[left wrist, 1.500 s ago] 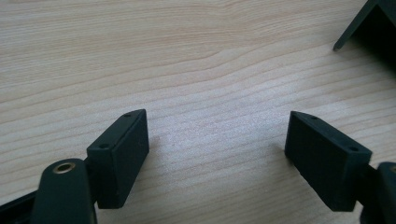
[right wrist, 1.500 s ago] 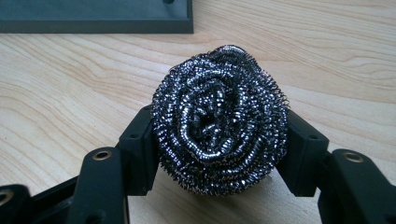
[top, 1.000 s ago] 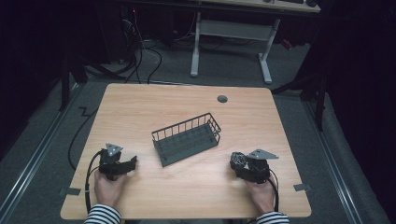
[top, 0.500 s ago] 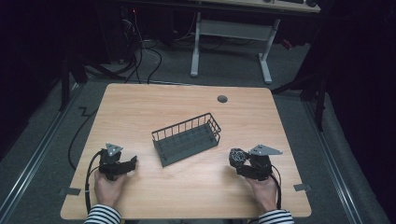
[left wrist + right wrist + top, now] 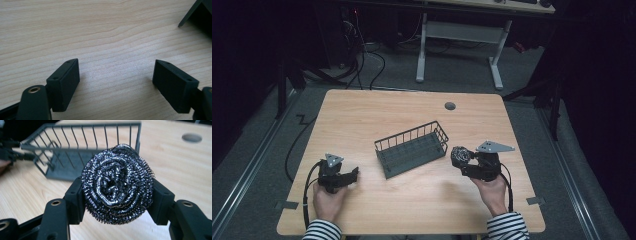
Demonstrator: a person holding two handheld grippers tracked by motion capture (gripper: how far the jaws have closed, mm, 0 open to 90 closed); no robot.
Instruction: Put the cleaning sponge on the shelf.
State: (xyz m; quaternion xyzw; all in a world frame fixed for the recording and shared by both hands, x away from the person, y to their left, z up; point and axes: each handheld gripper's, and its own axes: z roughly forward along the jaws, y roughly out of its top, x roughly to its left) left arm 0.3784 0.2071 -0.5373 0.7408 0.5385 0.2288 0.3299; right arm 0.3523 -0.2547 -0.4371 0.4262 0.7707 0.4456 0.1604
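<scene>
A round steel-wool scourer (image 5: 117, 182) is clamped between the two black jaws of my right gripper (image 5: 117, 202), held a little above the wood. In the high view that right gripper (image 5: 460, 157) sits just right of a dark wire basket (image 5: 412, 148), with the scourer (image 5: 459, 154) at its tip near the basket's right end. The basket (image 5: 75, 152) stands empty in the middle of the table, angled up to the right. My left gripper (image 5: 353, 174) rests low at the front left, open, with bare wood between its jaws (image 5: 116, 82). The basket's corner (image 5: 197, 12) shows at the upper right.
The wooden table (image 5: 362, 115) has a round cable hole (image 5: 450, 106) near its far edge. Cables trail from both grippers over the front. Beyond the table stand another desk's white legs (image 5: 422, 50) and floor cables on dark carpet.
My right gripper has risen and shifted slightly left toward the basket with the scourer in it. The left gripper has stayed in place.
</scene>
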